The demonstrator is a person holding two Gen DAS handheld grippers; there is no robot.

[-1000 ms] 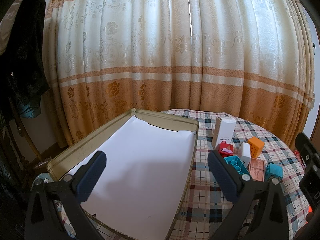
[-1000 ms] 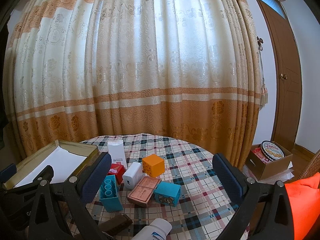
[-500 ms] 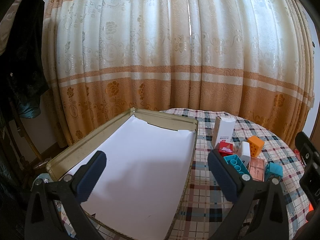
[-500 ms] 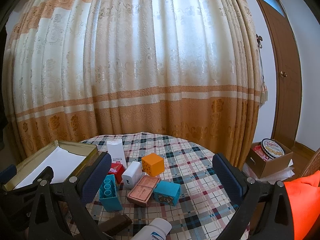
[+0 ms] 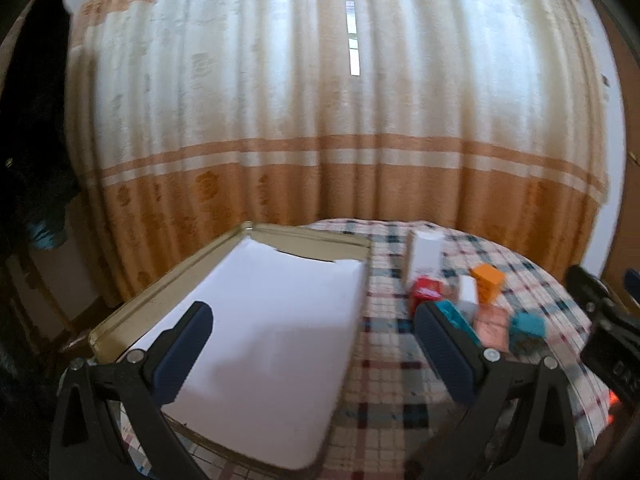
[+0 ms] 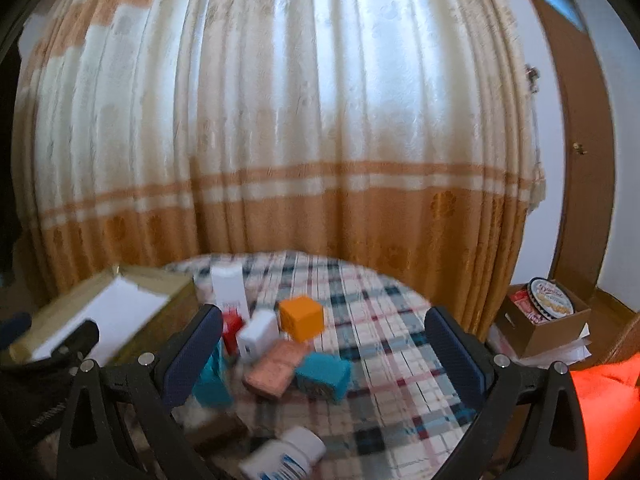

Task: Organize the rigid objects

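Note:
A gold tray lined with white paper lies on the left of the checked table; it also shows in the right wrist view. Right of it sits a cluster: tall white box, orange cube, white charger, red box, pink flat box, teal box, teal block. A white bottle and a brown object lie nearer. My left gripper is open above the tray. My right gripper is open above the cluster. Both hold nothing.
A patterned curtain hangs behind the table. A cardboard box with a round tin stands on the floor at the right, near a wooden door. Something orange is at the lower right. Dark clothes hang at the left.
Both views are now blurred by motion and have tipped down and forward slightly. The objects have not moved and both grippers stay open.

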